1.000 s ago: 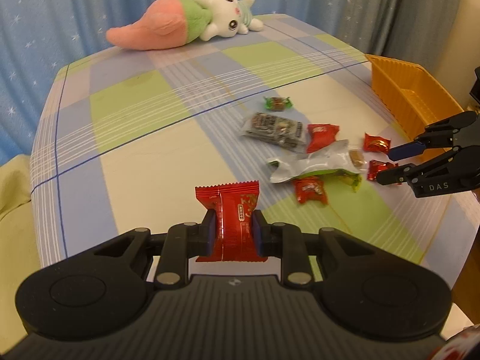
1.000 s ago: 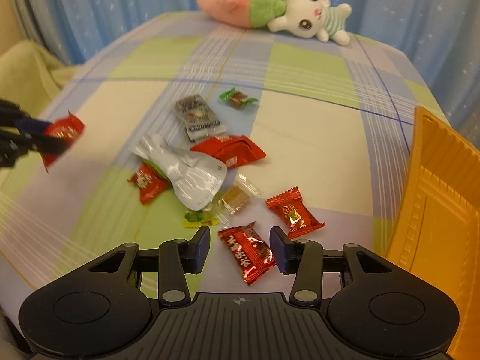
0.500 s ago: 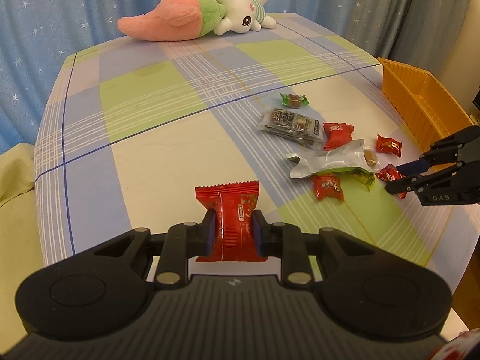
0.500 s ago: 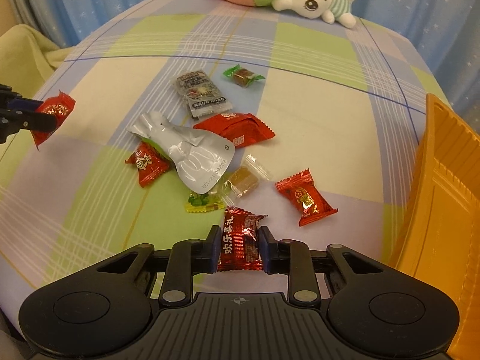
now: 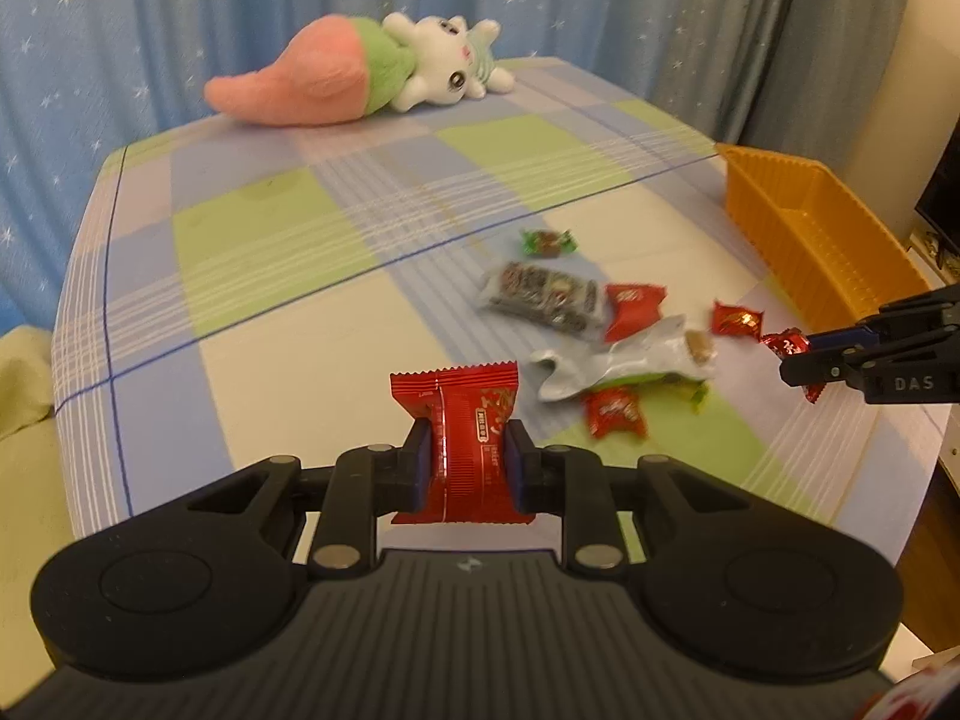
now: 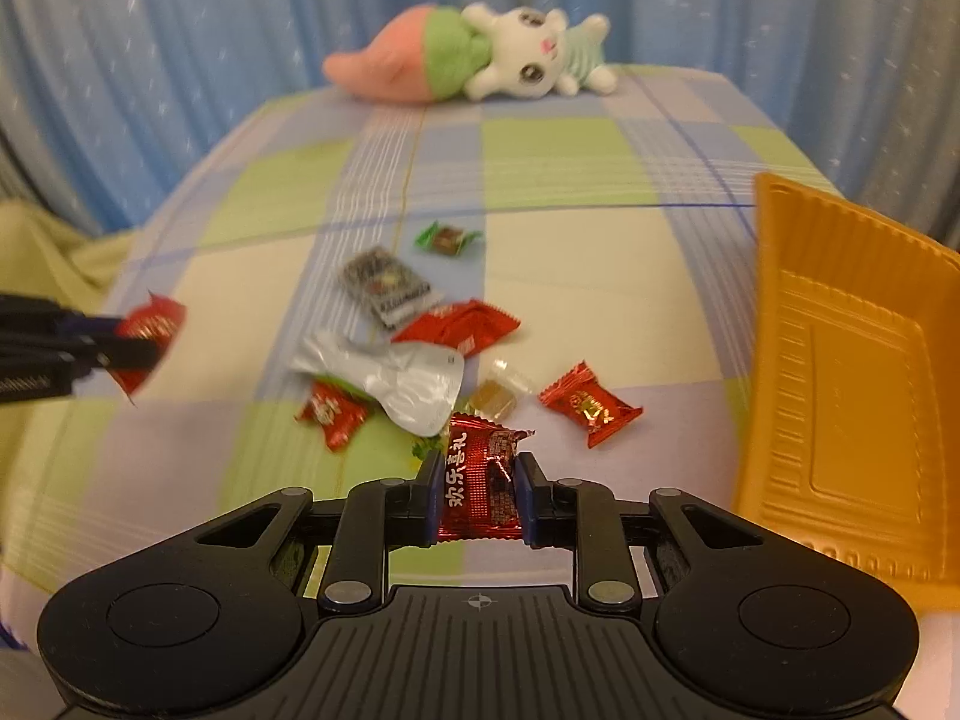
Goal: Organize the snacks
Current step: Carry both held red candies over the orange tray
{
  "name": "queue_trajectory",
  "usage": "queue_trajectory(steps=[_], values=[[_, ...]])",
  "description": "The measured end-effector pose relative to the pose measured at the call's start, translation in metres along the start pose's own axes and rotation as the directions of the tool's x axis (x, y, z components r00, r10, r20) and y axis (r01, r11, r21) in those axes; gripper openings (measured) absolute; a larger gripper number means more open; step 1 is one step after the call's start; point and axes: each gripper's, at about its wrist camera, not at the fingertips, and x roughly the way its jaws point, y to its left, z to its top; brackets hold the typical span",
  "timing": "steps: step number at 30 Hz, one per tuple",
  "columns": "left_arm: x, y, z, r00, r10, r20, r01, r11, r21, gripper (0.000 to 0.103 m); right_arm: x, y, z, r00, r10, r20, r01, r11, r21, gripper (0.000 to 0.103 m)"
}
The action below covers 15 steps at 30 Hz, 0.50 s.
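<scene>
My left gripper (image 5: pixel 468 456) is shut on a red snack packet (image 5: pixel 465 420), held upright above the checked tablecloth; in the right wrist view the same packet (image 6: pixel 150 324) shows at the left edge. My right gripper (image 6: pixel 478 480) has its jaws closing tight on a small red candy (image 6: pixel 480 474), with the pads pressing both its sides just above the cloth. Loose on the cloth lie a silver pouch (image 6: pixel 408 378), a larger red packet (image 6: pixel 462 324), a dark packet (image 6: pixel 387 285), a green candy (image 6: pixel 447 238), two red candies (image 6: pixel 588 405) (image 6: pixel 330 414) and a clear-wrapped brown candy (image 6: pixel 495 399).
An orange tray (image 6: pixel 852 390) stands at the right side of the table; nothing shows inside it. A plush rabbit in a carrot (image 6: pixel 480 60) lies at the far edge before a blue curtain. A yellow-green cloth (image 6: pixel 42 258) lies beyond the left edge.
My right gripper shut on the small red candy that lay between its open fingers and lifted it off the cloth. The left gripper kept hold of its red packet.
</scene>
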Motion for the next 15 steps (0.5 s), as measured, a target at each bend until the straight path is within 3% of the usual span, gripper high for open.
queue_trajectory(steps=[8, 15], values=[[-0.009, -0.047, 0.019, 0.999, -0.019, 0.047, 0.018, 1.000, 0.022, 0.024, -0.044, -0.032, -0.003, 0.997, 0.012, 0.082, -0.018, 0.997, 0.072, 0.025], [-0.007, -0.117, 0.039, 0.996, -0.042, 0.078, 0.041, 0.999, 0.012, 0.024, -0.078, -0.089, -0.006, 0.992, 0.003, 0.123, -0.015, 0.995, 0.094, 0.025]])
